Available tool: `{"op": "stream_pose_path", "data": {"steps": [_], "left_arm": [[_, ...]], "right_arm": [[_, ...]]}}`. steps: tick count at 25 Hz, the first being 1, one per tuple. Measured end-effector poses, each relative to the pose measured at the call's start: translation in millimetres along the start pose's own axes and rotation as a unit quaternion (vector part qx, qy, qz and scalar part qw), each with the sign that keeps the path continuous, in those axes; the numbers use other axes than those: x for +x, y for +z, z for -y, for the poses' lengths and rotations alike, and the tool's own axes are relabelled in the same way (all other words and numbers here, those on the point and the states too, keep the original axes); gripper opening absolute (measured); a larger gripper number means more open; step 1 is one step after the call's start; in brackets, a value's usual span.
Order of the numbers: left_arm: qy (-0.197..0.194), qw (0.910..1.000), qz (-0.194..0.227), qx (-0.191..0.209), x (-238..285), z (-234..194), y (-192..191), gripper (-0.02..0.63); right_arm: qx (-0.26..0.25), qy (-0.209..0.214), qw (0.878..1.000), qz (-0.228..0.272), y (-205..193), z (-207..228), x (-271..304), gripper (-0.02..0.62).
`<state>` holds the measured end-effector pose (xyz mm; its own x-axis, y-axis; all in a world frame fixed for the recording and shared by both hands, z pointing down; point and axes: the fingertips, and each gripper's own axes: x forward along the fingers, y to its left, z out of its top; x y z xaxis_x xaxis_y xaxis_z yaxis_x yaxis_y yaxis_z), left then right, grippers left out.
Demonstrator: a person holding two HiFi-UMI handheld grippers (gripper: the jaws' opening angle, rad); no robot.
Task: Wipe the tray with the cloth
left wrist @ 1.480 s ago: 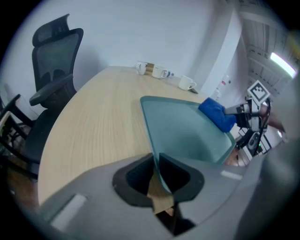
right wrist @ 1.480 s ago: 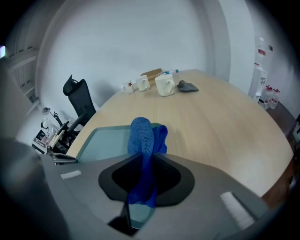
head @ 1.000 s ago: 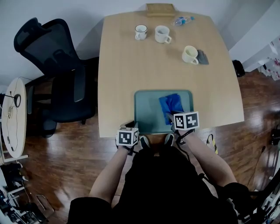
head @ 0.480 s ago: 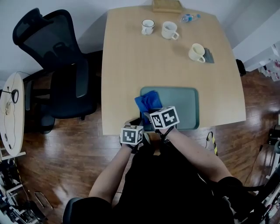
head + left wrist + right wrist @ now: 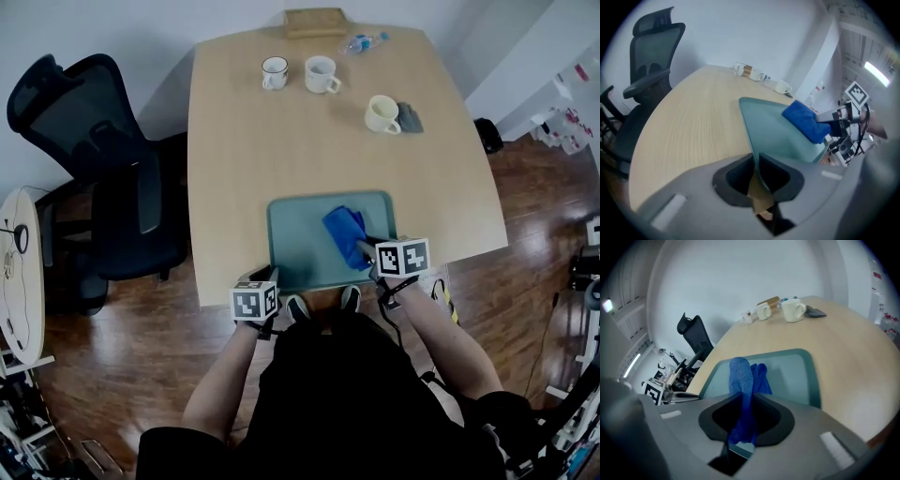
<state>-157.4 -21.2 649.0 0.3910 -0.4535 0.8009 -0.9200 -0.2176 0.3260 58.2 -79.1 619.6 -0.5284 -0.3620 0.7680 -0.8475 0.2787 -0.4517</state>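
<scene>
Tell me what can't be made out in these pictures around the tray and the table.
- Surface of the tray under the blue cloth: covered by it in every view.
- The dark item beside the nearest mug: too small in the head view to identify.
- Grip of the left gripper on the tray: hidden under its marker cube in the head view.

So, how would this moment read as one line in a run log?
left tool: shut on tray rim | right tool: shut on cloth | cloth: lying on tray
</scene>
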Motion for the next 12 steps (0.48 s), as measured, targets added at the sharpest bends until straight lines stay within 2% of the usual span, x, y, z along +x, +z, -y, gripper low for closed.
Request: {"op": "stream_pose_path", "data": {"steps": [3, 7, 9, 12], "left_arm": [[0.010, 0.9999, -0.002, 0.001, 0.3, 1.7, -0.2, 0.042], [0.017, 0.9998, -0.005, 0.001, 2.8, 4.3, 1.1, 0.041], [0.011, 0.9999, -0.007, 0.003, 6.6, 7.9, 0.6, 0.041], [0.017, 0.9998, -0.010, 0.001, 4.3, 6.7, 2.3, 0.041]], "right_arm": [[0.021, -0.036, 0.999, 0.017, -2.8, 49.2, -30.0, 0.072], [0.018, -0.080, 0.996, 0.025, -4.8, 90.6, -57.4, 0.072], [0.031, -0.071, 0.997, 0.023, -6.8, 91.1, -58.0, 0.072], [0.049, -0.016, 0.999, 0.009, -10.7, 57.4, -40.8, 0.072]]}}
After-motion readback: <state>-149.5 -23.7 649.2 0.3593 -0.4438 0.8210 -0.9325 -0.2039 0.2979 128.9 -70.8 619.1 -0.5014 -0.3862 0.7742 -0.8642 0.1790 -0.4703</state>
